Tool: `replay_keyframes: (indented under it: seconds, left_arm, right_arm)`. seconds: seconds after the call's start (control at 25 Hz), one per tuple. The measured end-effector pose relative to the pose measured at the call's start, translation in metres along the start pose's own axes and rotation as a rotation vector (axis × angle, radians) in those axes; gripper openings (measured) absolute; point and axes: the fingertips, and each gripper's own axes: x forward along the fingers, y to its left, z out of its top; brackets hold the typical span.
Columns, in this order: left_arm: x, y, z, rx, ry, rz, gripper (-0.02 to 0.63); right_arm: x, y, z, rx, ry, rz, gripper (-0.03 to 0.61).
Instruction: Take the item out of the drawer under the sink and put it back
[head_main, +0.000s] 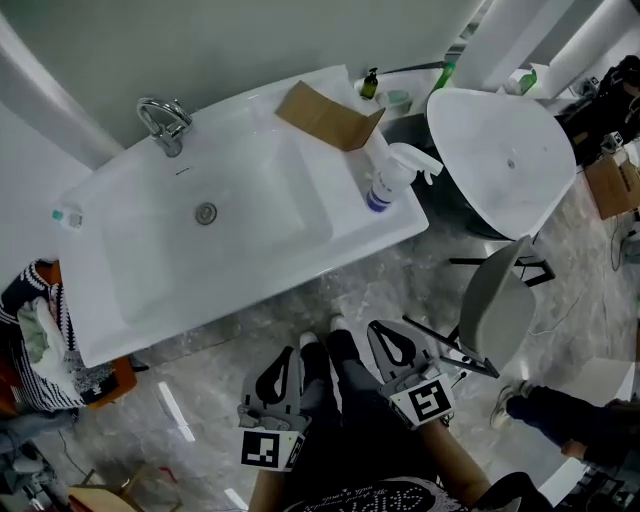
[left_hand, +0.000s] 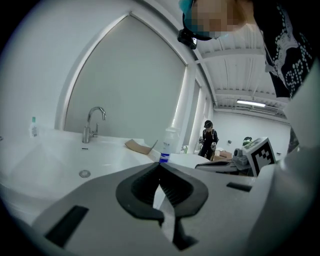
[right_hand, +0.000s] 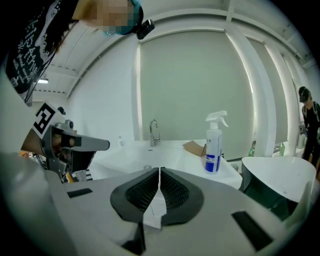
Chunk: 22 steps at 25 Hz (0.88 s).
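Observation:
The white sink counter (head_main: 330, 235) fills the head view, with a chrome faucet (head_main: 165, 122) at its back and a drain (head_main: 206, 212) in the basin. The drawer under it is hidden below the counter's front edge, and no item from it shows. My left gripper (head_main: 290, 352) and right gripper (head_main: 375, 328) hang side by side over the marble floor, in front of the counter and apart from it. Both are shut with nothing between the jaws. In the gripper views the left gripper (left_hand: 160, 167) and right gripper (right_hand: 159, 172) point across the countertop.
A spray bottle (head_main: 385, 180) and a flattened cardboard piece (head_main: 325, 115) sit on the counter's right side, a small bottle (head_main: 66, 215) at its left edge. A white tub (head_main: 505, 160) and grey chair (head_main: 495, 300) stand right; striped cloth (head_main: 40, 340) lies left. A person's leg (head_main: 560, 415) is near.

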Motion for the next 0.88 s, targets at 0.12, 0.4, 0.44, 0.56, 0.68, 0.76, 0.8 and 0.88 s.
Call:
replay_keyframes:
  seconds: [0.12,0.4,0.44,0.56,0.68,0.76,0.8,0.88]
  left_arm:
    - [0.032,-0.006,-0.025,-0.017,0.043,-0.051,0.000]
    - [0.087,-0.009,-0.082,-0.089,0.111,-0.111,0.000]
    - [0.092,-0.007,-0.090,-0.094,0.119,-0.109,0.000]
    - [0.102,0.001,-0.113,-0.122,0.141,-0.096,0.000]
    - [0.110,0.006,-0.134,-0.145,0.159,-0.097,0.000]
    - [0.116,0.008,-0.150,-0.156,0.178,-0.096,0.000]
    - [0.119,0.008,-0.159,-0.163,0.190,-0.097,0.000]
    - [0.123,0.008,-0.175,-0.179,0.215,-0.102,0.000]
  right_arm:
    - [0.029,-0.010,-0.027,-0.007,0.051,0.024,0.021]
    - [0.090,-0.044,-0.098,-0.005,0.113,-0.021,0.023]
    - [0.100,-0.047,-0.109,0.004,0.114,-0.028,0.025]
    - [0.127,-0.053,-0.142,0.032,0.141,-0.037,0.072]
    - [0.152,-0.058,-0.176,0.066,0.174,-0.044,0.091]
    - [0.170,-0.063,-0.197,0.088,0.191,-0.046,0.101]
    - [0.178,-0.065,-0.208,0.099,0.199,-0.048,0.106]
    - [0.193,-0.068,-0.230,0.118,0.222,-0.054,0.120]
